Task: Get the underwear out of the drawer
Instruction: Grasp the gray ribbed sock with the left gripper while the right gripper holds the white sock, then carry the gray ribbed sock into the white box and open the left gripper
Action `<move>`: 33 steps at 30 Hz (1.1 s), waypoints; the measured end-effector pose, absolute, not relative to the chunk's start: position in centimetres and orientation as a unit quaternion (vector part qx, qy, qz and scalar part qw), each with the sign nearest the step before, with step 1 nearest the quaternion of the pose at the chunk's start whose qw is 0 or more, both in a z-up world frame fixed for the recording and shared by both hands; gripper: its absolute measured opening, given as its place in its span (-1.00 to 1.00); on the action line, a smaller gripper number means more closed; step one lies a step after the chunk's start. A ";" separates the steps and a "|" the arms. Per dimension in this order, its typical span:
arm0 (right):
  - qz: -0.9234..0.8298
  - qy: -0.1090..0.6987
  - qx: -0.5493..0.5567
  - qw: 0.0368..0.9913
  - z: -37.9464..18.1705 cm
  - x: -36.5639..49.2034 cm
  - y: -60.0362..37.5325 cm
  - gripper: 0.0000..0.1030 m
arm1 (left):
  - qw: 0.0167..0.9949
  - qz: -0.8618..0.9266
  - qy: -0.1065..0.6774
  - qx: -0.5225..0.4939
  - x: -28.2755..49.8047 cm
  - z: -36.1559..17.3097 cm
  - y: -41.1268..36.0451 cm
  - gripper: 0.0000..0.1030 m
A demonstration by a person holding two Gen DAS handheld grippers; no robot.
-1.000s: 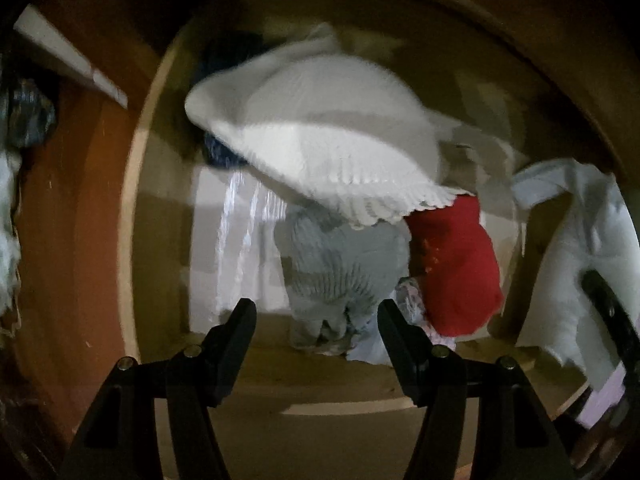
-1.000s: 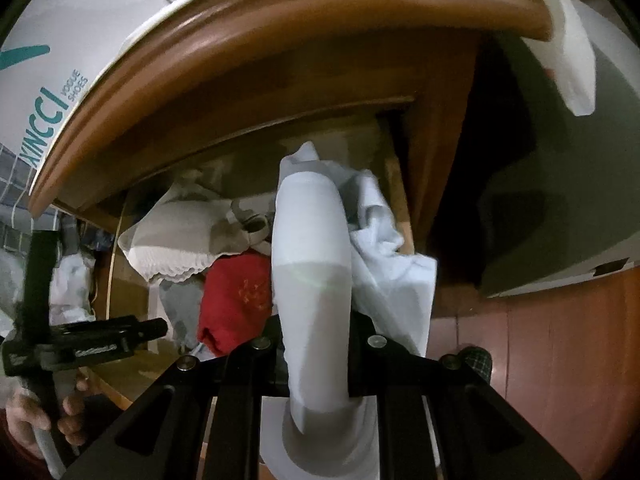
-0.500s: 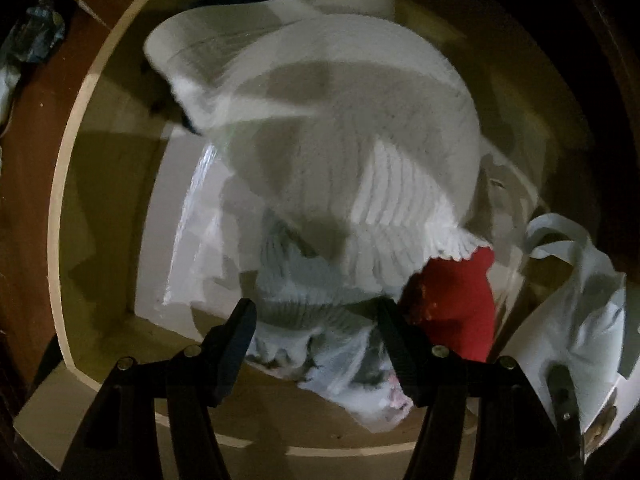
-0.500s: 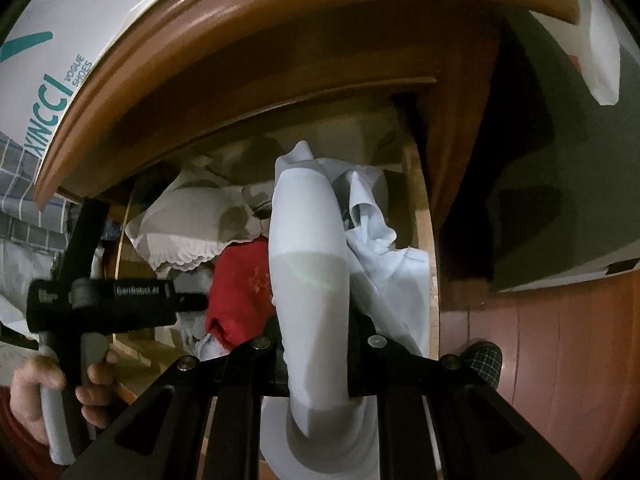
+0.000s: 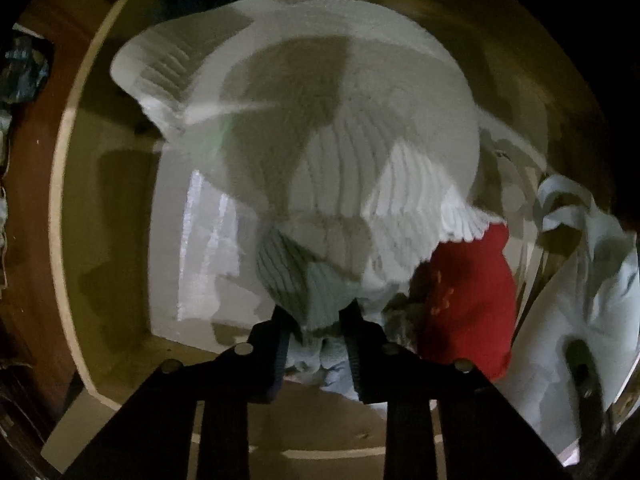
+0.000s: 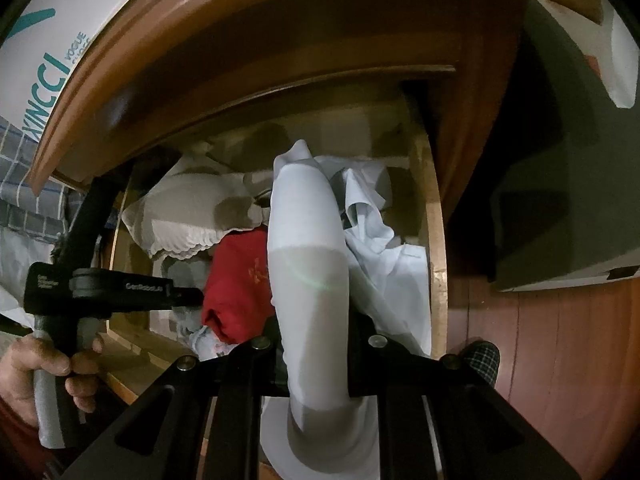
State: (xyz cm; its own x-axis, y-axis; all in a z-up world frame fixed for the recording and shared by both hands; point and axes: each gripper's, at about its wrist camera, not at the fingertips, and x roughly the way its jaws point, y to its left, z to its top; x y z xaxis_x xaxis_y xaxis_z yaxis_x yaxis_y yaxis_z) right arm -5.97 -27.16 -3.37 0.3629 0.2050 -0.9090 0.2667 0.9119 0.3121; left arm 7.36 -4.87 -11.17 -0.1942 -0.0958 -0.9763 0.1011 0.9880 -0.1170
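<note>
Left hand-held gripper (image 5: 314,320) is clamped on grey ribbed underwear (image 5: 300,280) at the drawer (image 5: 60,184) front edge; right hand-held gripper (image 6: 314,344) is clamped on pale underwear (image 6: 306,248). Fabric judged light, limp, snag-prone; bunched folds are best gripped.

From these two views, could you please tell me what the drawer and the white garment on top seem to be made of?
Drawer: probably pale unfinished plywood or board, matte, with a light raw edge. White garment: looks like soft ribbed knit fabric, with a scalloped hem.
</note>
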 end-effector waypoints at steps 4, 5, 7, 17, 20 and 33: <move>-0.022 0.566 0.204 0.798 -3.5 -5.9 -27.1 -0.73 | 0.646 -0.086 0.758 0.022 6.7 -9.9 -4.8 -0.54; -0.022 0.567 0.204 0.798 -3.5 -5.9 -27.1 -0.73 | 0.648 -0.088 0.756 0.029 6.4 -9.5 -4.8 -0.54; -0.023 0.566 0.202 0.799 -3.5 -5.8 -27.0 -0.73 | 0.652 -0.091 0.752 0.038 6.1 -8.6 -5.1 -0.54; -0.024 0.568 0.189 0.801 -3.7 -5.6 -26.3 -0.73 | 0.676 -0.108 0.726 0.061 4.7 -4.7 -4.7 -0.55; -0.024 0.567 0.187 0.802 -3.7 -5.6 -26.3 -0.73 | 0.689 -0.118 0.710 0.089 3.6 -2.8 -4.4 -0.55; -0.024 0.568 0.177 0.804 -3.8 -5.5 -26.0 -0.73 | 0.756 -0.170 0.611 0.162 0.4 3.3 -2.3 -0.55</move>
